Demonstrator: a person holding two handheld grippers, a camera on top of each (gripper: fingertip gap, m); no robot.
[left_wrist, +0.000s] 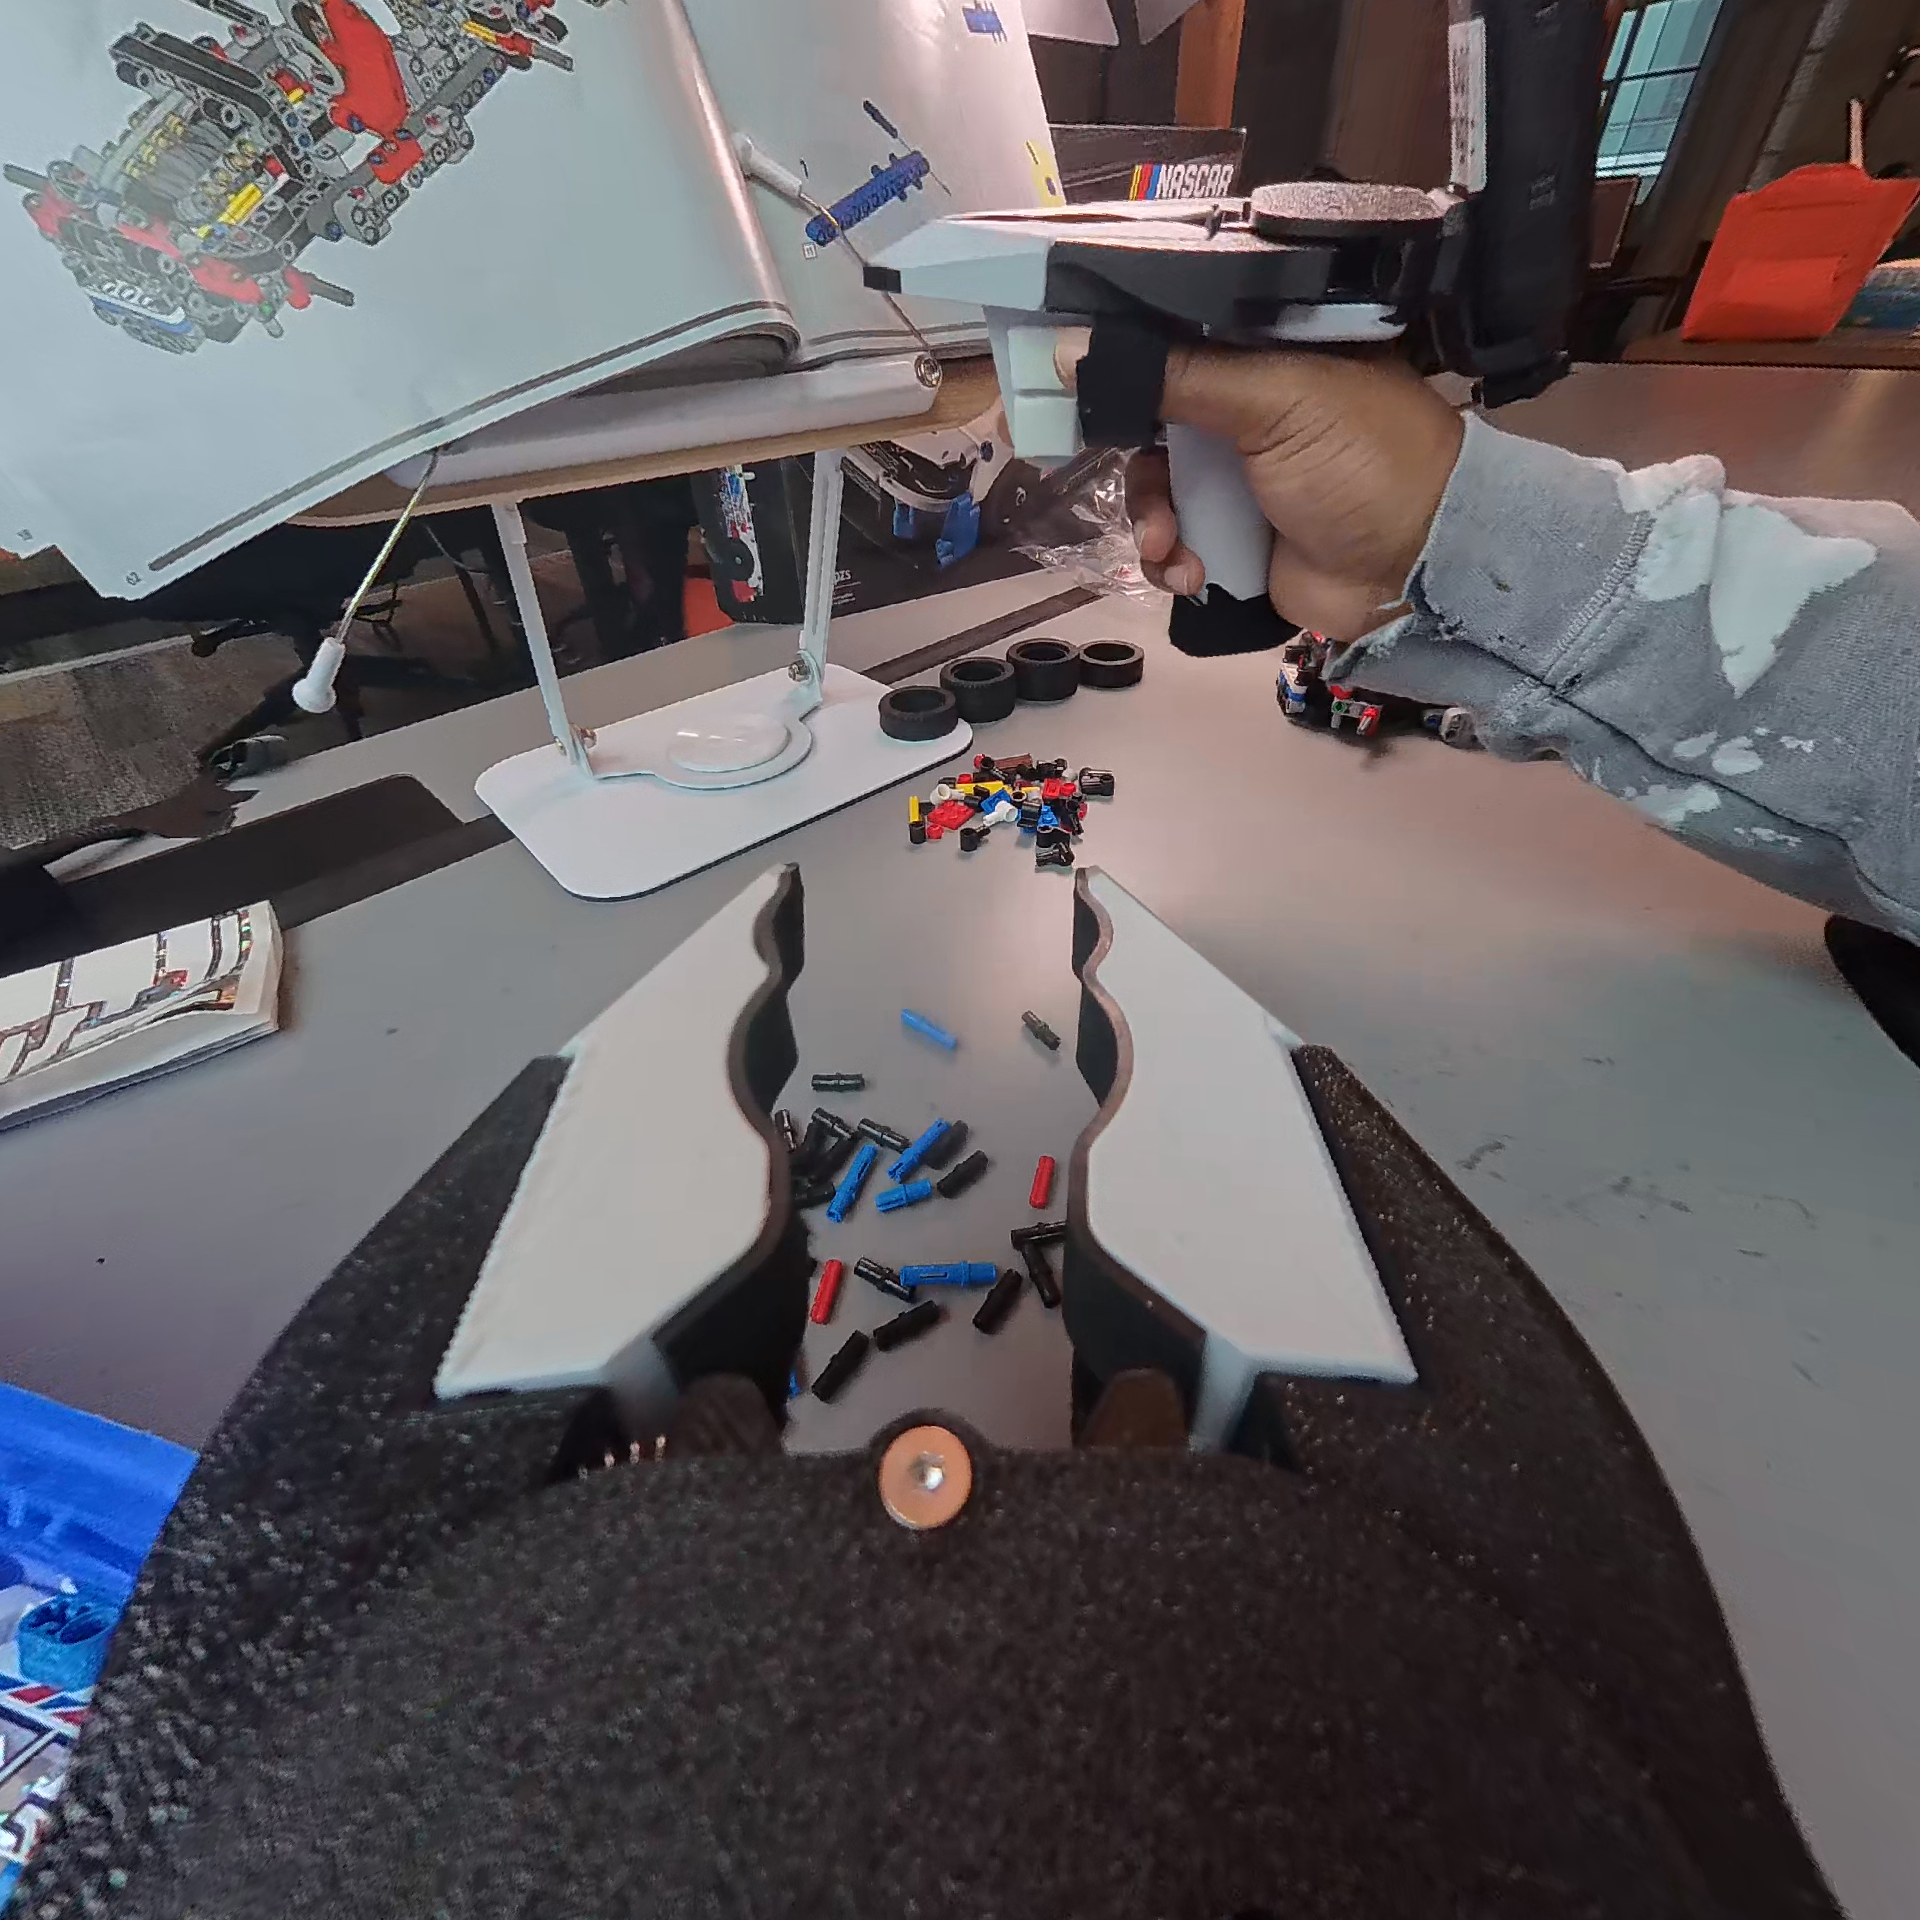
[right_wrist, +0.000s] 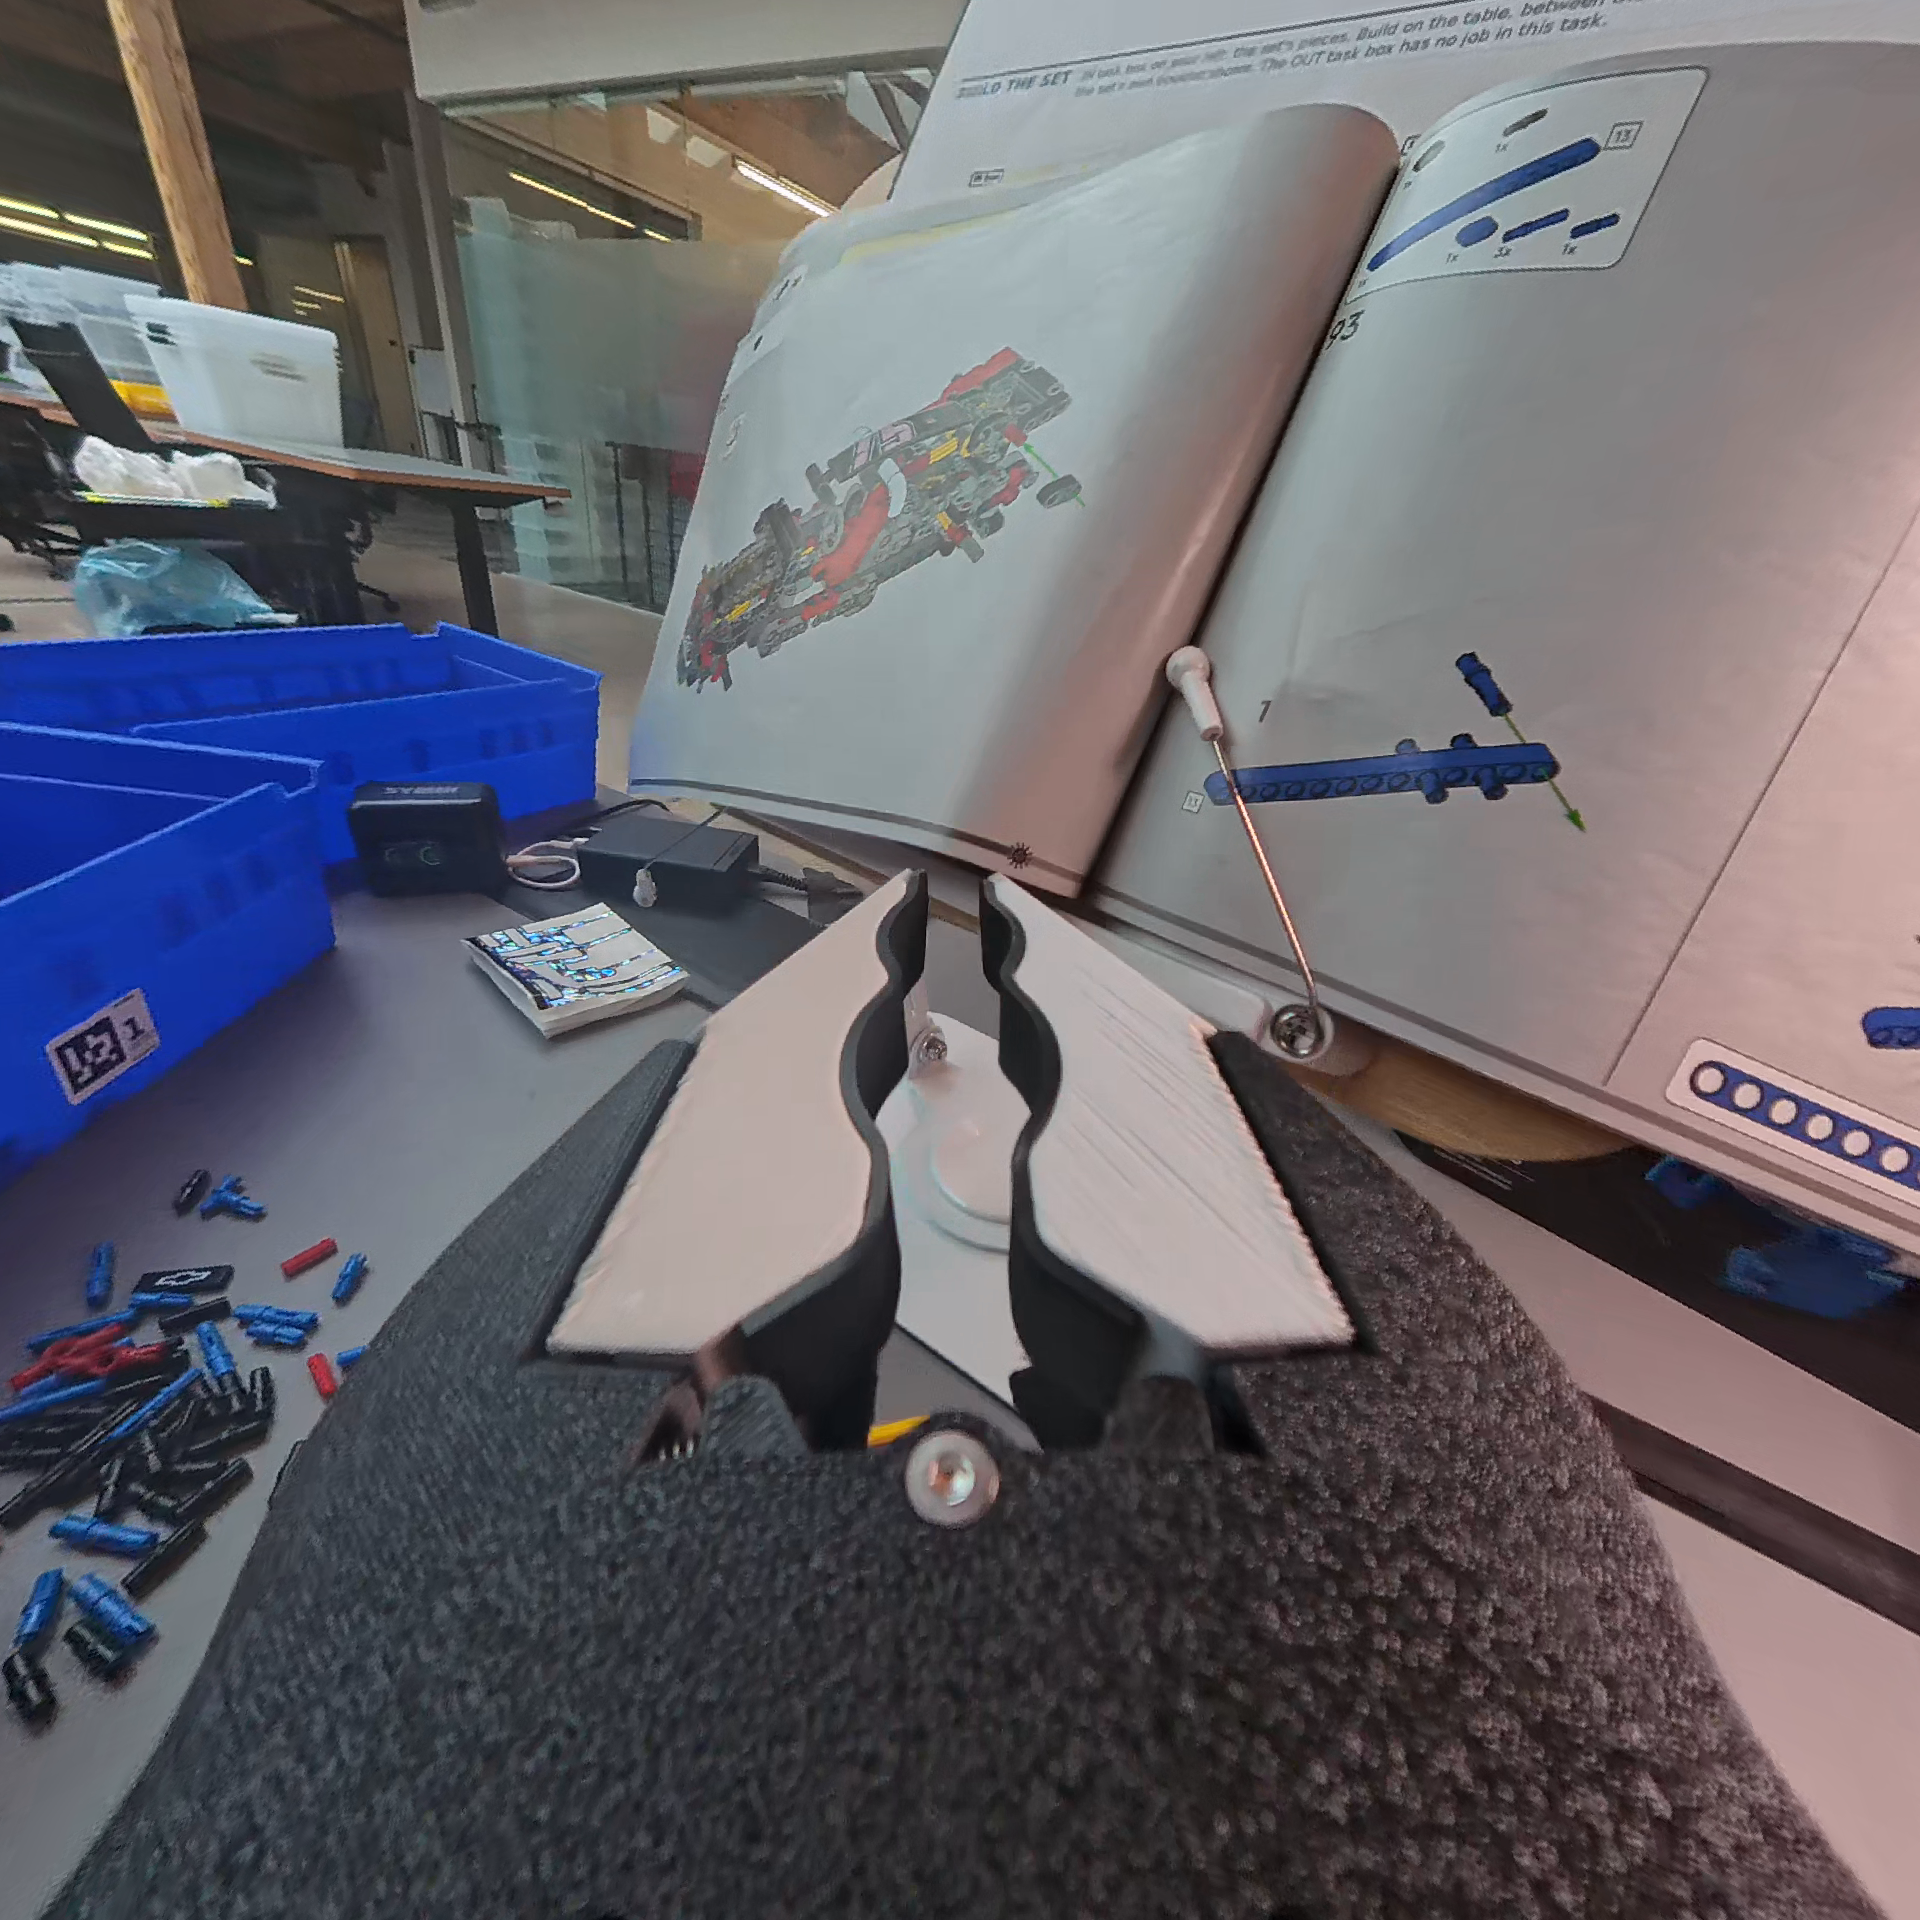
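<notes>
A wooden post (right_wrist: 171, 145) rises at left. Frosted glass panels (right_wrist: 582, 416) stand behind a long desk (right_wrist: 416, 468). Ceiling strip lights (right_wrist: 582, 197) glow.

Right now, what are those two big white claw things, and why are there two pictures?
Each claw is a hand-held gripper with a camera looking along its two fingers, so each picture is one gripper's own view. The left gripper is open and empty, above loose blue, black and red connector pins on the grey table. Farther off lie four black tyres and a white book stand. A person's hand holds the right gripper up toward the open instruction booklet; its fingers are nearly together, holding nothing. Blue bins stand left.
</notes>
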